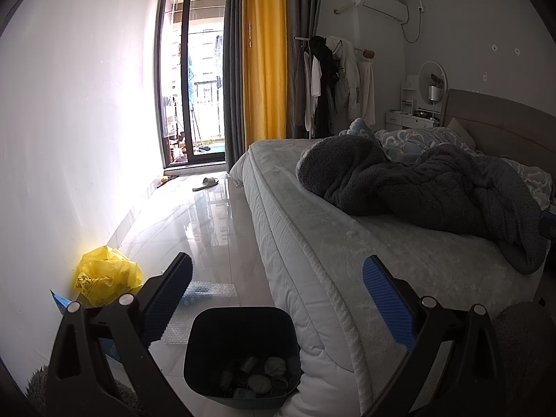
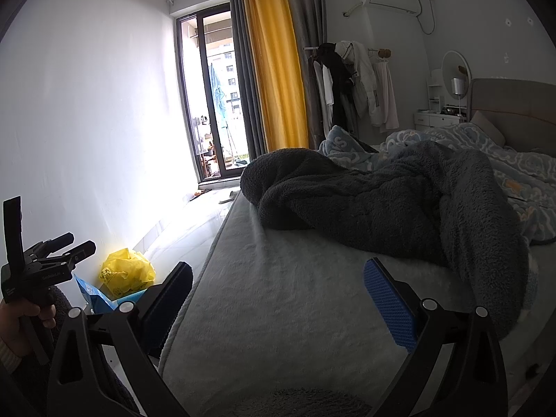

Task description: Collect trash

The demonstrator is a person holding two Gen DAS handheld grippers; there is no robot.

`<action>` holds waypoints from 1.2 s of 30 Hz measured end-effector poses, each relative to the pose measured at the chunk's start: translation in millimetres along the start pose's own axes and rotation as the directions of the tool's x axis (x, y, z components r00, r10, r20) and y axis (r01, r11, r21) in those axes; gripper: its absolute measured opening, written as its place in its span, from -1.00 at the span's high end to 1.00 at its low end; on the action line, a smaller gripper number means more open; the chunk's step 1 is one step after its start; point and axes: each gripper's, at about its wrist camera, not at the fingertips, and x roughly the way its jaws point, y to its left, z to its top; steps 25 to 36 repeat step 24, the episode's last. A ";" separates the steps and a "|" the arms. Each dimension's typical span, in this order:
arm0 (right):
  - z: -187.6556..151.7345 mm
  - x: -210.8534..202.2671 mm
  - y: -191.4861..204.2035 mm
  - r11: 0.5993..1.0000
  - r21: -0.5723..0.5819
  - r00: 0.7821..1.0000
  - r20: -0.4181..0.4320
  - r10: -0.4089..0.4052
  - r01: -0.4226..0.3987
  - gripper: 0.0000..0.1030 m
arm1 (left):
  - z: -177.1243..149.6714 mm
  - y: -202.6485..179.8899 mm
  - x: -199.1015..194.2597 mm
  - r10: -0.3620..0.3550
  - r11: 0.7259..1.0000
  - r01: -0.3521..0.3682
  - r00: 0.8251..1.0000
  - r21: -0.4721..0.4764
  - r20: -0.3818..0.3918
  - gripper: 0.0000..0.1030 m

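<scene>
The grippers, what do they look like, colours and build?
Both the left gripper and the right gripper have black angular plastic frames with silver round bolts. Each finger carries a blue textured pad. In the right wrist view, the left gripper's body shows small white lettering, and a bare hand grips it.

Home bedroom. Bed (image 1: 347, 243) with pale quilted cover fills the 3 o'clock side; dark fleece blanket (image 2: 399, 205) heaped on it, blue patterned duvet (image 2: 504, 160) behind, padded headboard (image 2: 514, 100) at 2 o'clock. Clothes rack (image 1: 333, 80) with hanging garments at 1 o'clock, white dressing table with round mirror (image 1: 432, 81) beside it. Wall air conditioner (image 1: 378, 3) above. Yellow and grey curtains (image 1: 264, 55) at 12 o'clock; glass balcony door (image 1: 194, 80) to 11 o'clock. Slipper (image 1: 205, 183) on glossy tiled floor (image 1: 194, 236).
</scene>
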 end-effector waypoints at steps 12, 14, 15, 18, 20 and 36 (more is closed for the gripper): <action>0.6 -0.1 -0.2 1.000 0.000 1.000 -0.001 0.000 0.000 -0.94 | -0.3 -1.0 1.4 0.001 1.000 -0.001 1.000 0.001 -0.002 -0.94; 0.5 0.0 0.0 1.000 0.000 1.000 0.000 0.000 0.000 -0.94 | -1.6 0.2 2.7 -0.001 1.000 0.001 1.000 0.000 -0.004 -0.94; 0.8 -0.1 -0.3 1.000 0.000 1.000 -0.001 0.000 0.000 -0.94 | -2.2 0.9 3.3 -0.002 1.000 0.002 1.000 -0.001 -0.006 -0.94; 0.9 -0.1 -0.4 1.000 0.000 1.000 -0.001 0.000 0.000 -0.94 | -3.6 2.4 4.2 -0.008 1.000 0.008 1.000 -0.003 -0.013 -0.94; 1.0 -0.1 -0.4 1.000 0.000 1.000 -0.001 0.000 0.000 -0.94 | -4.7 3.3 4.8 -0.007 1.000 0.007 1.000 -0.005 -0.016 -0.94; 1.3 -0.1 -0.8 1.000 -0.001 1.000 -0.001 0.000 0.000 -0.94 | -4.1 3.7 4.0 -0.006 1.000 0.006 1.000 -0.003 -0.016 -0.94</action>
